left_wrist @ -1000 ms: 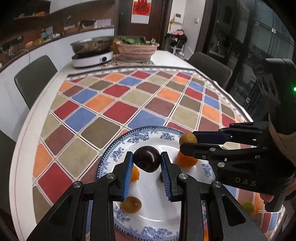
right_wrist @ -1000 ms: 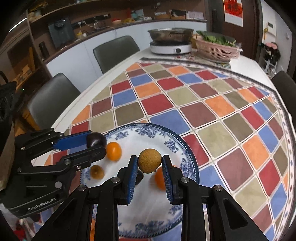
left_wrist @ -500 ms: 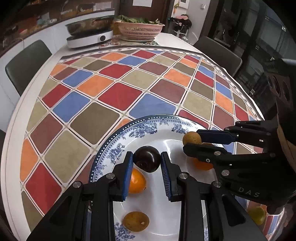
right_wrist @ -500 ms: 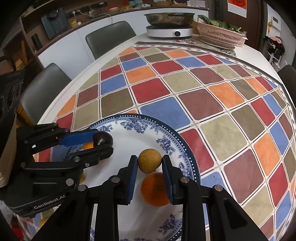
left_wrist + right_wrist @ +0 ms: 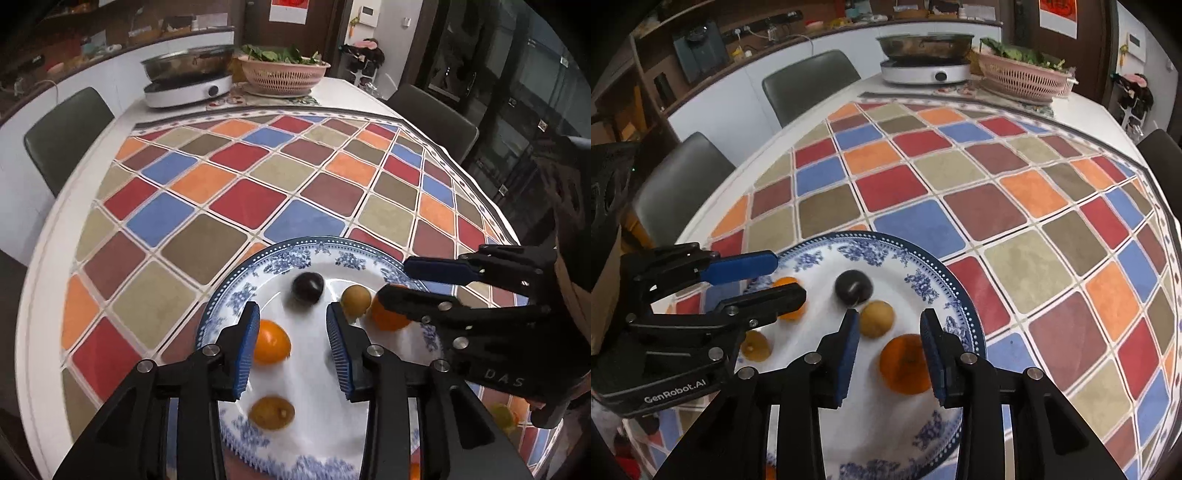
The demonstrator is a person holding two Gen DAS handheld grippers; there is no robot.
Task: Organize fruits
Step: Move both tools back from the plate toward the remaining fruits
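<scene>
Both grippers, left gripper [image 5: 291, 347] and right gripper [image 5: 889, 341], hover over the plate [image 5: 236, 295] with fingers spread, holding nothing. 5 fruits lie on the plate, including a dark plum [image 5: 307, 288]. Lift straight up, avoiding nudging them.

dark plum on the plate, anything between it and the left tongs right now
Nothing visible does. The dark plum lies free on the plate, just ahead of the open left tongs, with bare white plate between them. The orange fruit sits beside the left finger, off that line.
</scene>
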